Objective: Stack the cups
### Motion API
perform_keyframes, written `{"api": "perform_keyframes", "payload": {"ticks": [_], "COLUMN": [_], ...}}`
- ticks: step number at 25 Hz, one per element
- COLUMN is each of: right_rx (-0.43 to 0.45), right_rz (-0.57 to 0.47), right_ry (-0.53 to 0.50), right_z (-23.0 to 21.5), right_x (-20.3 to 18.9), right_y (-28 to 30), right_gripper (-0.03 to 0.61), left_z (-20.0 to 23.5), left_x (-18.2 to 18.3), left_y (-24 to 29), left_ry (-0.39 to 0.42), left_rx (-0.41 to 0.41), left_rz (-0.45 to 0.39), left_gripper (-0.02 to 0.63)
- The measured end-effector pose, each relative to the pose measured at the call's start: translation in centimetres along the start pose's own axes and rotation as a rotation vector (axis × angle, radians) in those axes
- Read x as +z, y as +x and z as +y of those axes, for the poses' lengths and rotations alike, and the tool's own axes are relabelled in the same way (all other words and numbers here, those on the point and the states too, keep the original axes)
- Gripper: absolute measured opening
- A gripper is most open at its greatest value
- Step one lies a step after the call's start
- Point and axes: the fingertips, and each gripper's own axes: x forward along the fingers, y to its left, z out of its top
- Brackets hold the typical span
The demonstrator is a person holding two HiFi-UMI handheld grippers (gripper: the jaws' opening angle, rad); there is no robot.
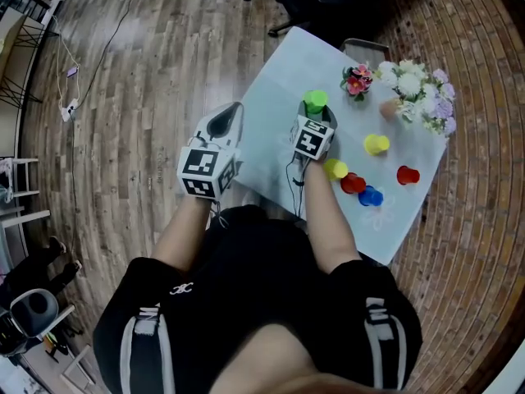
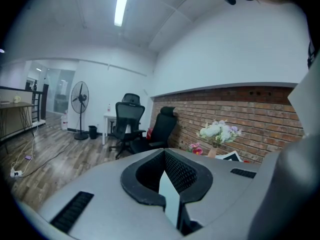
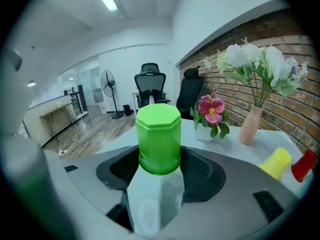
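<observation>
Right gripper (image 3: 160, 165) clamped on upside-down green cup (image 3: 159, 134) standing on table (image 1: 275, 89), far-left of the other cups, left gripper (image 2: 167, 196) shut and empty off the left edge; keep grip square, lift straight, lower centred over near yellow cup (image 1: 335, 169).

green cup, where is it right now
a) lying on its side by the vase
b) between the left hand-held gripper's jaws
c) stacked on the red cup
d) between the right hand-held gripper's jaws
D: the right gripper view shows the green cup upright between the jaws of the right hand-held gripper, with a pad against each of its sides.
</observation>
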Motion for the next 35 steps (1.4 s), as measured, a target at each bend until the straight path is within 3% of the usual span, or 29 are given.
{"api": "perform_keyframes", "payload": {"ticks": [6, 13, 23, 35], "right_rx": [0.063, 0.034, -0.059, -0.038], "right_rz": [-0.075, -0.121, -0.072, 0.079], "right_ry": [-0.009, -0.025, 0.005, 0.010], "right_z": [-0.1, -5.1, -13.3, -14.5], "right_x": [4.3, 5.9, 0.0, -8.4], "right_y": [-6.4, -13.2, -19.0, -19.2], "right_gripper": [0.255, 0.255, 0.255, 0.255], "left_z": [-3.5, -10.0, -20.0, -23.8], "left_x": [1.9, 3.0, 1.4, -0.4], "left_y": [-0.9, -1.2, -0.9, -0.8], "left_ry": [0.012, 0.023, 0.047, 0.063], "left_rx": [-0.035, -0.117, -0.259, -0.303], "left_rz": [-0.047, -0.091, -0.068, -0.023], "left_gripper": [0.002, 0.002, 0.002, 0.002]}}
